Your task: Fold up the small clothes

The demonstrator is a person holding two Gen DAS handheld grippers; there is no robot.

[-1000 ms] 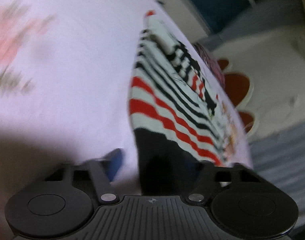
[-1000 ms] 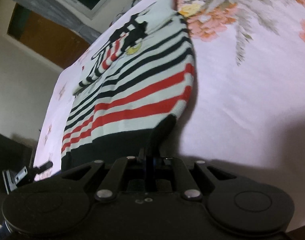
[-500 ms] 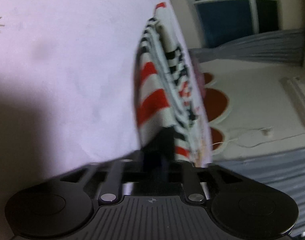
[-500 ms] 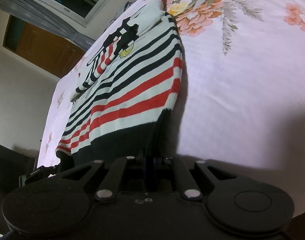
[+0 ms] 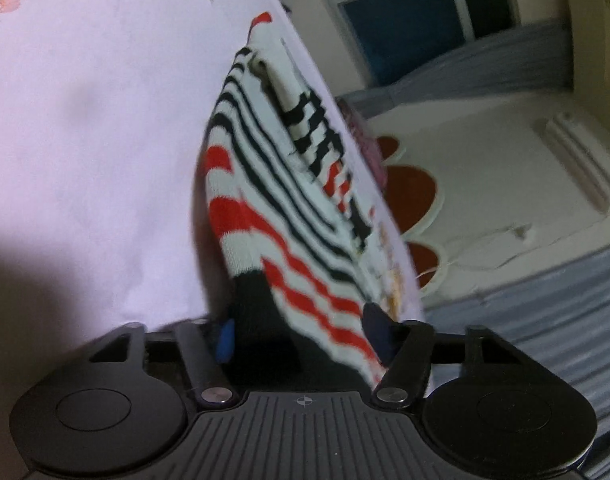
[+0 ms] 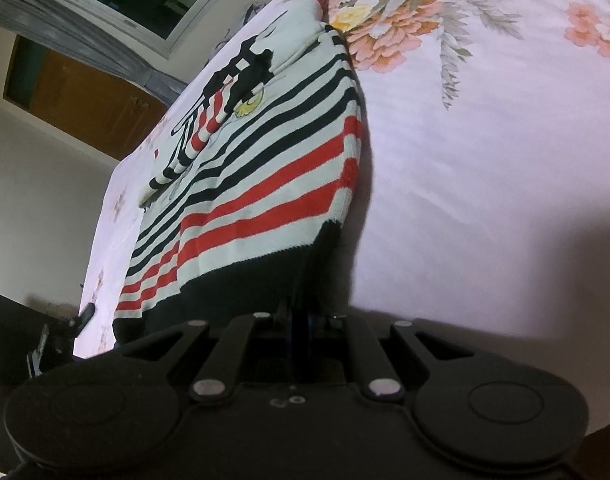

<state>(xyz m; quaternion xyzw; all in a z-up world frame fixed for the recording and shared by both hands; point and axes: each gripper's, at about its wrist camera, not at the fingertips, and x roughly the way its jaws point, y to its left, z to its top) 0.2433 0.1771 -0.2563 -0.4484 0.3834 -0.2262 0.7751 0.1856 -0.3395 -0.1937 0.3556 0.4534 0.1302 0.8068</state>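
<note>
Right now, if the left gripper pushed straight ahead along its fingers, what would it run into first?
The left gripper stands open around the black hem of the striped sweater. Going straight on, it would meet that hem at once, then likely the bedsheet under it, though depth is unclear.

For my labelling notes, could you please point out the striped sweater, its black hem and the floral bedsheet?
striped sweater (image 6: 265, 184), right wrist view, red stripe mid-body.
black hem (image 6: 241, 284), right wrist view, band near gripper.
floral bedsheet (image 6: 485, 160), right wrist view, plain area.
</note>
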